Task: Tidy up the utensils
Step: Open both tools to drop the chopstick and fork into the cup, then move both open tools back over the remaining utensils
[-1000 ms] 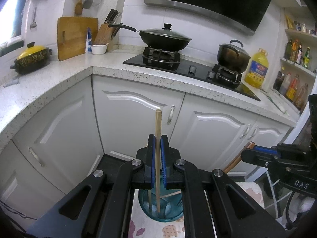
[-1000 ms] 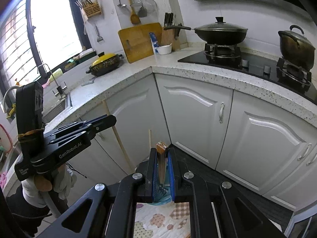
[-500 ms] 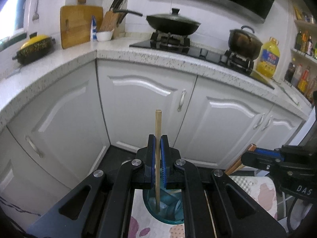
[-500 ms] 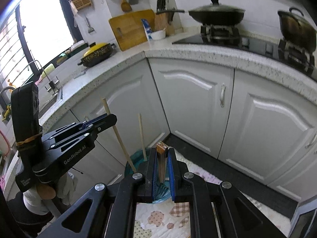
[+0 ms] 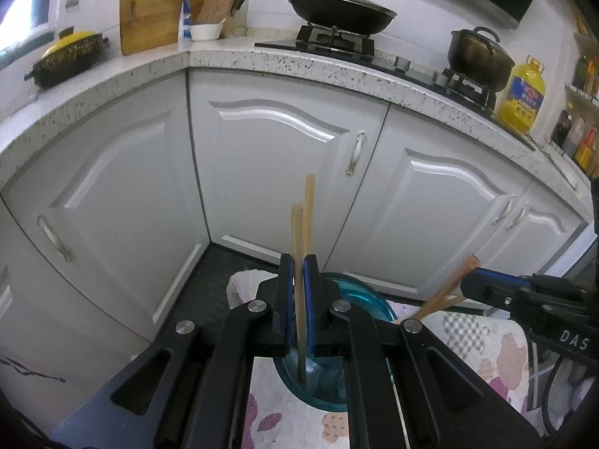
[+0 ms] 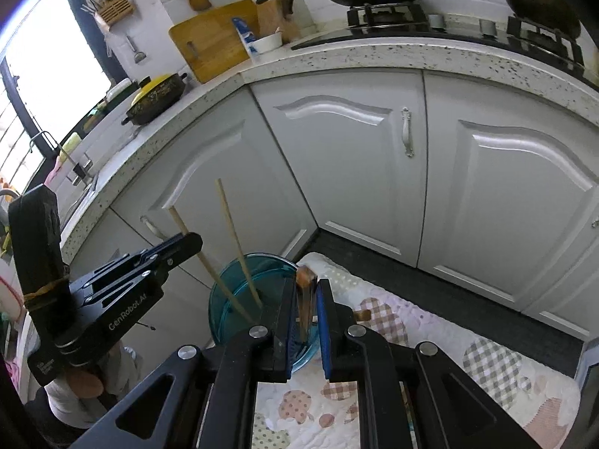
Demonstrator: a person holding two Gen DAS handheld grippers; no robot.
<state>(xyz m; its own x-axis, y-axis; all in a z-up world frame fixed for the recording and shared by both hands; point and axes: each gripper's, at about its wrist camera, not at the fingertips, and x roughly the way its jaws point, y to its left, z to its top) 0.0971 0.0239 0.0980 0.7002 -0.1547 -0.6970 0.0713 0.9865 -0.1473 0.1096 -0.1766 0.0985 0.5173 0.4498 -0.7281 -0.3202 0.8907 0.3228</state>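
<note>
left gripper (image 5: 298,299) closed tight on a wooden chopstick (image 5: 298,262), gripped partway along its length, upper end poking up past the blue pads (image 5: 310,299), lower tip down inside the teal glass holder (image 5: 359,295). a second chopstick (image 5: 309,209) standing in the same holder just behind the gripped one, rising a little higher. seen from the right wrist view, the left gripper (image 6: 183,243) reaching in from the left with the chopstick (image 6: 202,258) slanted through its tips, the second chopstick (image 6: 236,239) leaning beside it, both ends inside the teal glass holder (image 6: 232,292).

right gripper (image 6: 304,299) clamped on the brown wooden handle of a fork (image 6: 304,292), held nearly upright, tines pointing down into the holder, hard to make out through the glass. from the left wrist view, the right gripper (image 5: 468,284) coming in from the right, the fork's handle (image 5: 449,288) slanting out of its tips toward the holder.

holder standing on a quilted patchwork cloth (image 6: 430,333) with pink and checked patches, low in front of white corner cabinets (image 5: 284,157). above, speckled countertop (image 5: 299,63) with a lidded black wok (image 5: 342,9) on the gas hob, a dark stockpot (image 5: 479,56), a yellow oil bottle (image 5: 522,93), a wooden cutting board (image 5: 157,11) and a yellow-lidded casserole (image 5: 67,56).
</note>
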